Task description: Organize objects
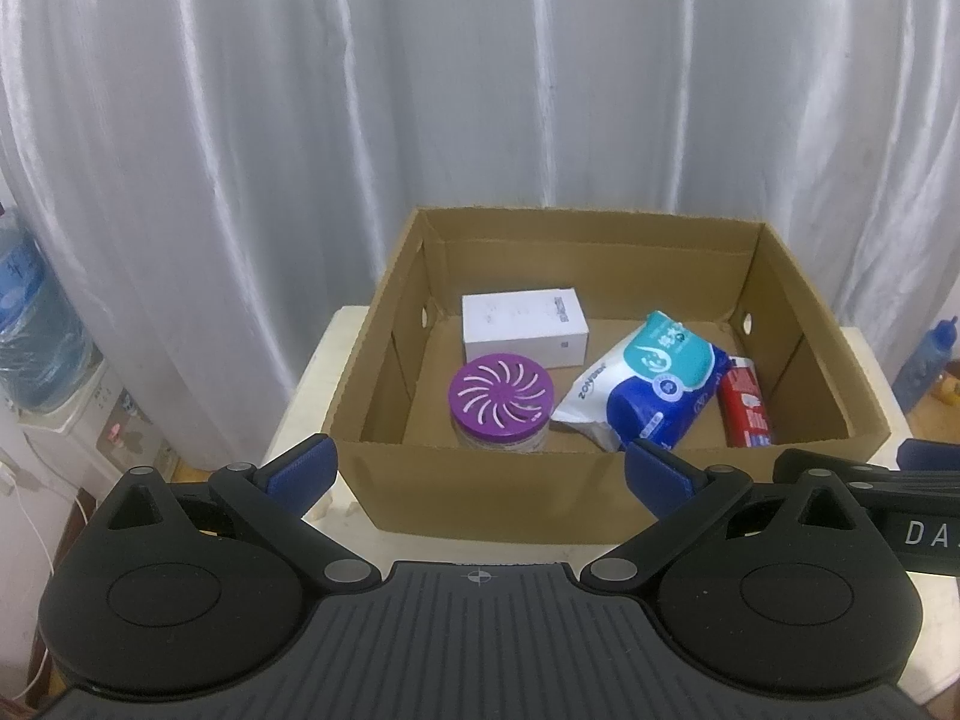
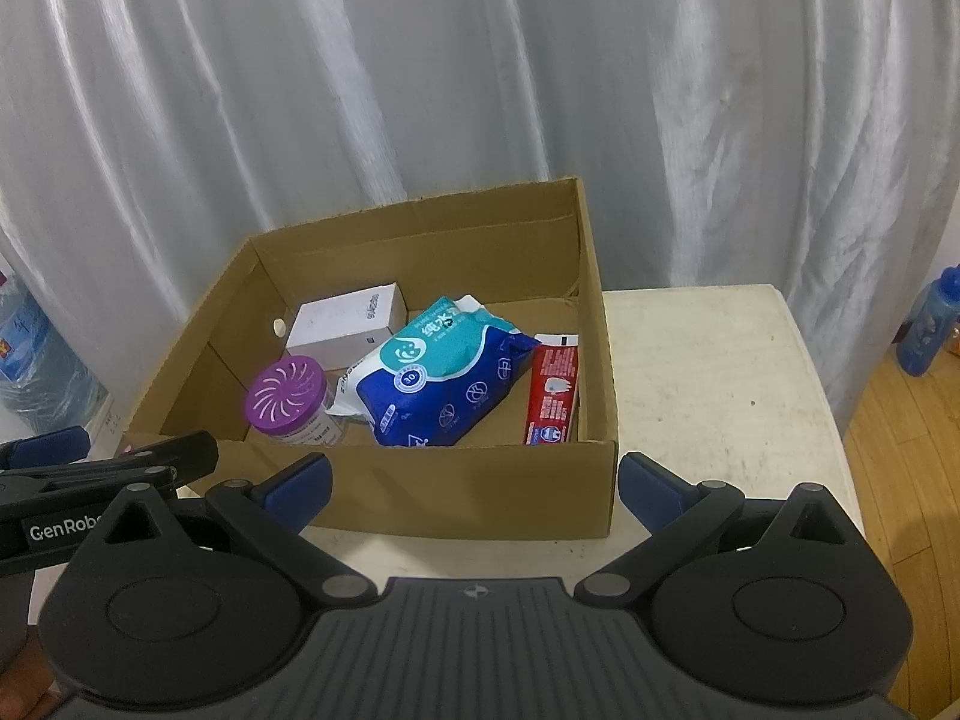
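Note:
An open cardboard box (image 1: 480, 492) (image 2: 456, 492) stands on a white table (image 2: 720, 372). Inside lie a white carton (image 1: 524, 327) (image 2: 345, 324), a purple-lidded round jar (image 1: 500, 399) (image 2: 288, 396), a blue and teal wipes pack (image 1: 648, 384) (image 2: 444, 378) and a red toothpaste box (image 1: 746, 411) (image 2: 553, 393). My left gripper (image 1: 480, 471) is open and empty, just in front of the box's near wall. My right gripper (image 2: 474, 483) is open and empty, at the box's near right corner. Each gripper shows at the edge of the other's view.
White curtains (image 1: 420, 90) hang behind the table. A water dispenser with a blue bottle (image 1: 30, 348) stands at the left. A blue bottle (image 2: 930, 324) stands on the wooden floor (image 2: 900, 480) at the right.

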A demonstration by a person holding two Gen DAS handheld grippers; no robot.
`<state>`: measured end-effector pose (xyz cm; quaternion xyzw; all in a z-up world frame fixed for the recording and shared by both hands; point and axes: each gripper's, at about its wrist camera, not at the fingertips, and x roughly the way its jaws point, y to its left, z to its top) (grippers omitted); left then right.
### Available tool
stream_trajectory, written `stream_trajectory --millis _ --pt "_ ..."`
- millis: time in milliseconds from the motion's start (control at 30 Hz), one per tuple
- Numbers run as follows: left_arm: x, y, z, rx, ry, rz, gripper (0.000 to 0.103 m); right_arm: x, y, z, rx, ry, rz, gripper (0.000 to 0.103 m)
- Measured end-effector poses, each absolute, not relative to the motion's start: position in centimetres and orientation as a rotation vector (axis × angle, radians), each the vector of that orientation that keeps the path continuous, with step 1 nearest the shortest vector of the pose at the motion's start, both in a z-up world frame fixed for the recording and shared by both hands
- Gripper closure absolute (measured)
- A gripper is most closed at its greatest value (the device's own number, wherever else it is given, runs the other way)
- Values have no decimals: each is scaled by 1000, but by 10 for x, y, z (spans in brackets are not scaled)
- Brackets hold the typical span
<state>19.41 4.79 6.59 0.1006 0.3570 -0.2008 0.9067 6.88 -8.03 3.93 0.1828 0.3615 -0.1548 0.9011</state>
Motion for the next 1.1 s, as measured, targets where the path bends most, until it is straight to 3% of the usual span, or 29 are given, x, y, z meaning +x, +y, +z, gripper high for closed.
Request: stream_trajectory --millis 1100 --pt "194 48 68 210 731 -409 1 69 -79 40 394 756 -324 0"
